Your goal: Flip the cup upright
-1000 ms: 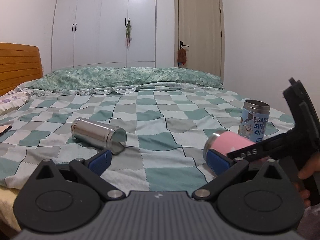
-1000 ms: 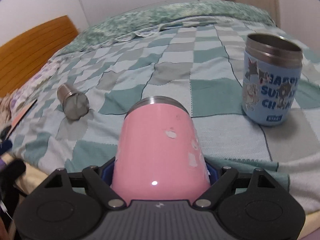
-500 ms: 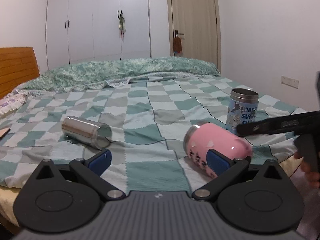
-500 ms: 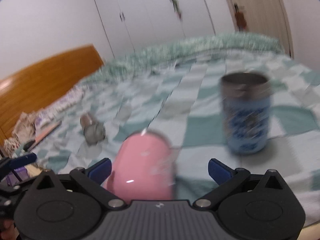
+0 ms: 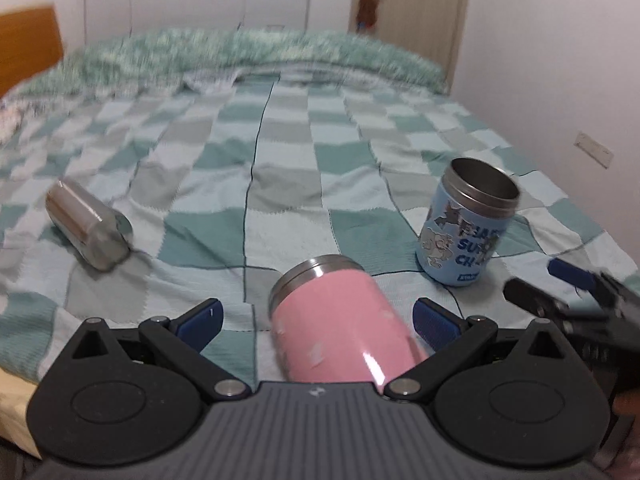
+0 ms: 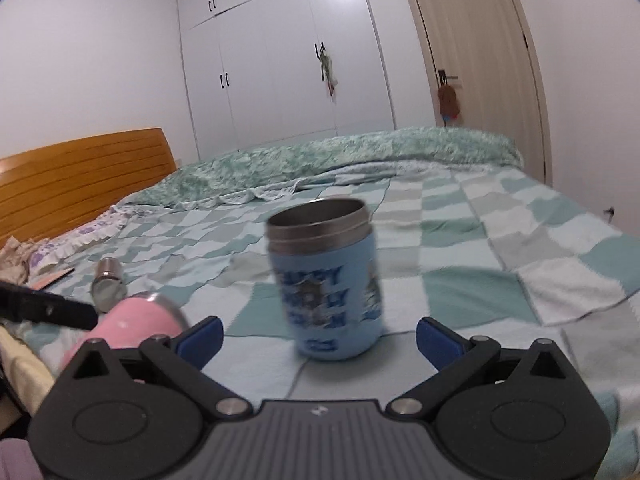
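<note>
The blue cup, standing on the right, carries cartoon figures and partly readable white lettering: "SU" and "CH" in the left wrist view; the rest blurs.

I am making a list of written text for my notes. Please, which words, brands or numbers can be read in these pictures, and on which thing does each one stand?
"SU" and "CH": cut-off line starts on the blue cup, left wrist view.
The line above them and the small label at the cup's foot: too blurred to read.
The print on the blue cup in the right wrist view: too blurred to read.
Pink cup and steel cup: no text visible.
</note>
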Motion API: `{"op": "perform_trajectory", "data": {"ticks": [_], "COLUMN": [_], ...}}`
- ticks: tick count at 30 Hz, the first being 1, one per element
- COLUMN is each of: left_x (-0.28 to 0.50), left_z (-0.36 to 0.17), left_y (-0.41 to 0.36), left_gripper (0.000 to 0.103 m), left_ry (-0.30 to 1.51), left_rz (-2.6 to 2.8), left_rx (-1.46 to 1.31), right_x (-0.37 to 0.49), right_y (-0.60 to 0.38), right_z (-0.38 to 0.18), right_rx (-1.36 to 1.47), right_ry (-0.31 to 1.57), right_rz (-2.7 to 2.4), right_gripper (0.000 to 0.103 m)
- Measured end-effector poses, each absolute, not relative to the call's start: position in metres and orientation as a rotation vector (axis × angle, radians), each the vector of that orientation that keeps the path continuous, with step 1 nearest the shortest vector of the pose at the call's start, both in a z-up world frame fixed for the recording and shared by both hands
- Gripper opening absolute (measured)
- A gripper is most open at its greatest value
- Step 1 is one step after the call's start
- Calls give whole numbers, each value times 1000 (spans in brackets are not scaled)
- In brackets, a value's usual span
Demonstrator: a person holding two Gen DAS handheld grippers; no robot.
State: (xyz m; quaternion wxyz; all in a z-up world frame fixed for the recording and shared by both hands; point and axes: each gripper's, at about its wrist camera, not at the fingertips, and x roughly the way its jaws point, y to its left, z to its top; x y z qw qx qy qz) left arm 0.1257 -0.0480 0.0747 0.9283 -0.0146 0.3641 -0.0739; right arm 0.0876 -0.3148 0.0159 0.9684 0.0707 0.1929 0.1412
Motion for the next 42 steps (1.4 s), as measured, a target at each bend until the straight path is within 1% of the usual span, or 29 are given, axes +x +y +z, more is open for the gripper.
{"op": "perform_trajectory", "data": {"ticks": [3,7,9,10,11,22,30,34,38,42], "left_x": [149,172,183,188,190,167,124,113,116,136], "left_z": [70,58,48,44,42,52,73,84,97,102], "left_y": [-53,-57,-56,-54,-52,-54,-61,-66,-75,-90], "left_gripper": [103,102,98,91,90,89,89,88,87,87], "left_ry": [859,963,1044,1074,1087,992,794,723,628,539], "left_rz": [-130,-68,-67,-76,-76,-89,-140,-167,-167,-138], "left_rx": [-74,-86,-132,-173,-201,-190,-100,-71,-24,32], "right_x": [93,96,97,97,96,89,82,81,79,78], "right_y": [-323,-328,-331,-331,-332,-329,-323,-323,-322,-323], "right_z": [12,8,8,7,7,5,5,5,5,6], "right_rx": [155,175,187,191,194,194,161,165,159,160], "right_ry": [394,396,395,396,396,382,355,350,339,329], "right_rz": [295,313,324,326,328,333,325,319,315,309], "right_gripper": [103,103,103,103,103,103,103,103,103,103]}}
